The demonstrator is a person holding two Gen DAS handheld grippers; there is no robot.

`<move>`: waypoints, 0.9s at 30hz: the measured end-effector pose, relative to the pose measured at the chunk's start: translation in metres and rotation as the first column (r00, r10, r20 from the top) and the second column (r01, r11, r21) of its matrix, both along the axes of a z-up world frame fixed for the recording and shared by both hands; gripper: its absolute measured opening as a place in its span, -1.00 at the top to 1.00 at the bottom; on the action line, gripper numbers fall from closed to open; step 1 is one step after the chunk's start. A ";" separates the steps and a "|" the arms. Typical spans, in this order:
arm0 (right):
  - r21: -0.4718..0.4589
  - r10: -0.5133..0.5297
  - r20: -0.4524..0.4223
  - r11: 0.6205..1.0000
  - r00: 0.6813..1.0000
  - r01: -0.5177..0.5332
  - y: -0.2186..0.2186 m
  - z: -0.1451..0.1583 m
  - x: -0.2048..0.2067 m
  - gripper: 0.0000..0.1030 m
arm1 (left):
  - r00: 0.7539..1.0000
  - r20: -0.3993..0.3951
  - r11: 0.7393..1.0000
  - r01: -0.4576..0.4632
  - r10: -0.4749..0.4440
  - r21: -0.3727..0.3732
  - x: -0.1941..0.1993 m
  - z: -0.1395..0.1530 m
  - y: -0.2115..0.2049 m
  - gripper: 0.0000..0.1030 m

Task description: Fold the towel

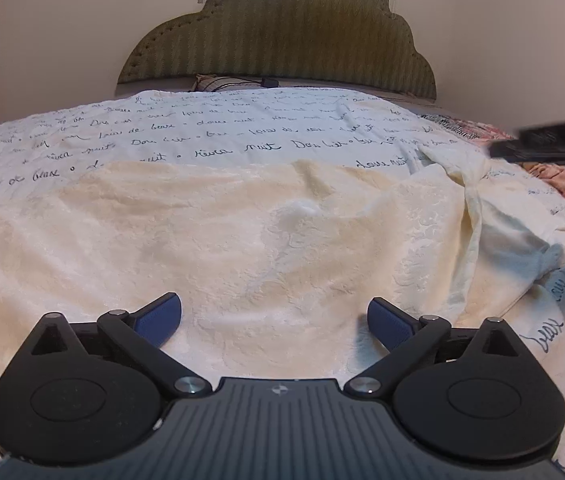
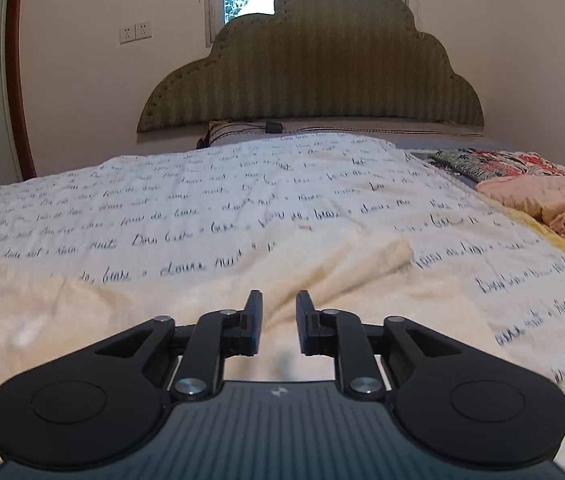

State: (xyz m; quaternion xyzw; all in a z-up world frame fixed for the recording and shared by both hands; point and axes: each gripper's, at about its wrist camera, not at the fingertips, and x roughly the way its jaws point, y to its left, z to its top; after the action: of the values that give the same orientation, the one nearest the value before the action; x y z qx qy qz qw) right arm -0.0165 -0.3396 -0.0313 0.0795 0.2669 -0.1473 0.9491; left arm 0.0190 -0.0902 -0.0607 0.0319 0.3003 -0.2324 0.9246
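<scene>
- On the bed (image 1: 42, 148), well short of the headboard (image 1: 282, 40), the cream towel (image 1: 242, 240) lies spread over a white coverlet (image 1: 202, 136) printed with dark script; its near part runs under both tools.
- Left tongs (image 1: 274, 320): the blue pads (image 1: 160, 318) stand wide apart, low over the towel's middle, gripping nothing.
- Right tongs (image 2: 279, 322): the fingers (image 2: 254, 320) are parted by a narrow gap with no cloth visibly between them; whether they brush the towel (image 2: 322, 264) below cannot be told.
- Towel shape: mostly flat on the side away from the right tongs, but the edge towards them is gathered into a twisted ridge (image 1: 478, 208), with one corner lifted back towards the headboard. In the left view the right tool (image 1: 550, 140) shows as a dark blur just beyond that ridge.
- Risk, as a judgement: if the fold starts from the bunched edge, the twist would likely be trapped inside and the halves would not meet squarely.
- Risk: the towel and the coverlet are close in colour and both soft, so a deep pinch may catch the coverlet as well and drag it along.
- Risk: a grip on one layer only, or off the true corner, could let the cloth slide out when lifted.
- Containers: none is in view. Crumpled pink and patterned bedding (image 2: 542, 200) lies on the bed well apart from the towel, to the right of the headboard.
</scene>
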 end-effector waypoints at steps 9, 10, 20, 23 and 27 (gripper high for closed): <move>-0.008 -0.212 -0.187 0.977 0.959 0.214 -0.016 -0.023 0.130 -0.81 | 1.000 -0.009 1.000 0.005 -0.006 -0.031 0.003 -0.001 0.003 -0.98; -0.032 -0.236 -0.243 0.971 0.941 0.235 -0.018 -0.027 0.142 -0.82 | 1.000 -0.011 0.999 0.005 -0.006 -0.038 0.004 -0.001 0.003 -0.98; -0.194 -0.235 -0.282 0.964 0.930 0.184 -0.022 -0.049 0.170 0.10 | 1.000 -0.019 0.997 0.010 -0.012 -0.082 0.004 -0.002 0.011 -0.98; -0.137 -0.215 -0.286 0.974 0.934 0.182 -0.031 -0.049 0.166 0.45 | 1.000 -0.021 0.996 0.011 -0.013 -0.088 0.004 -0.002 0.012 -0.98; -0.109 -0.225 -0.232 0.973 0.946 0.205 -0.037 -0.040 0.148 0.70 | 1.000 -0.023 0.996 0.011 -0.013 -0.092 0.005 -0.002 0.012 -0.98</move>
State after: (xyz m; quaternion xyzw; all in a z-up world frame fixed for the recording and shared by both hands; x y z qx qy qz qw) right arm 0.1315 -0.3763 -0.0717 0.0498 0.3642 -0.2695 0.8901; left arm 0.0236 -0.0781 -0.0629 -0.0115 0.2998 -0.2517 0.9201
